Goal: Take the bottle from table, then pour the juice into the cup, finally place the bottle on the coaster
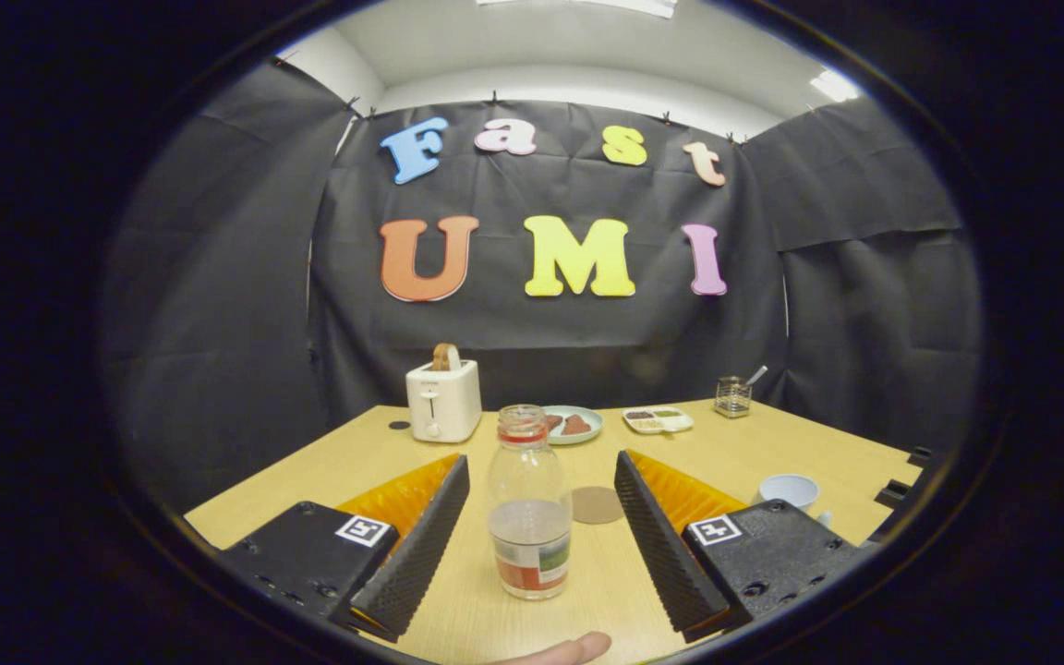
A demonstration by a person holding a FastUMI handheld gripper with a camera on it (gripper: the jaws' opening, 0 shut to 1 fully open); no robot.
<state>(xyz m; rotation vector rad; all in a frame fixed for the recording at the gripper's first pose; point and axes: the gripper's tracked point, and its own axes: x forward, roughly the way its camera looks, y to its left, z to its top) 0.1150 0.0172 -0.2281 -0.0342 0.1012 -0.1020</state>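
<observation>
A clear bottle [529,506] stands upright on the wooden table [772,453], partly filled with pale liquid, uncapped, with a label low on its body. It stands between the fingers of my gripper [541,471], which is open, with a gap between the bottle and each finger. A round brown coaster [597,504] lies flat just behind the bottle, a little to its right. A pale cup [790,489] stands to the right, beyond the right finger and partly hidden by it.
A white toaster [443,399] with a slice in it stands at the back left. Behind the bottle are a plate [573,425] with food, a small white tray [658,420] and a glass jar [733,396] with a spoon. A person's fingertip [569,649] shows below the gripper.
</observation>
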